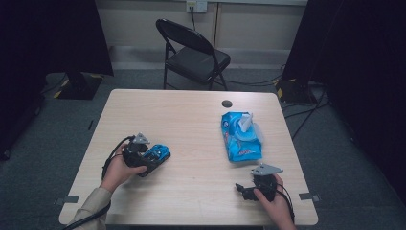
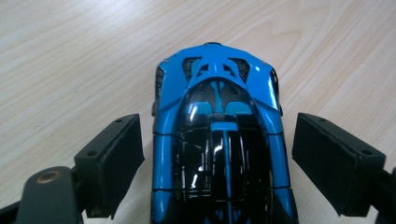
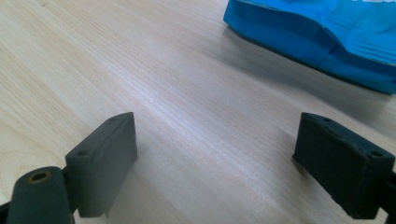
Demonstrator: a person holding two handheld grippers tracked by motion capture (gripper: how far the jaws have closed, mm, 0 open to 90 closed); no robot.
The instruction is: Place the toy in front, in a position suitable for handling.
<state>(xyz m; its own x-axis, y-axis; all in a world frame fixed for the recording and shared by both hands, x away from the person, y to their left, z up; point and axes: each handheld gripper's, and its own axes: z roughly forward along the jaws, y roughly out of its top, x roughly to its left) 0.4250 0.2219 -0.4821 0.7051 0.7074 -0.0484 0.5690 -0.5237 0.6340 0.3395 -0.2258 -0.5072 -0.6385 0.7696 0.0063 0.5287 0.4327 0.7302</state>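
Toy car (image 2: 219, 140) sits at the tabletop's (image 1: 191, 120) near left between our left tool's (image 2: 217, 158) spread jaws, not yet gripped, so we judge closing comes next, while our right tool (image 3: 217, 158) hovers open near the wipes pack (image 1: 242, 136).

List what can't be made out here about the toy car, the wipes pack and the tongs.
- Shiny blue and black toy car: its near end is cut off by the bottom edge of the left gripper view; in the high view the left tongs hide part of it.
- Blue soft plastic wipes pack: cut off by the top and right edges of the right gripper view; its print is too small in the high view.
- Right tongs: partly covered by the hand in the high view.
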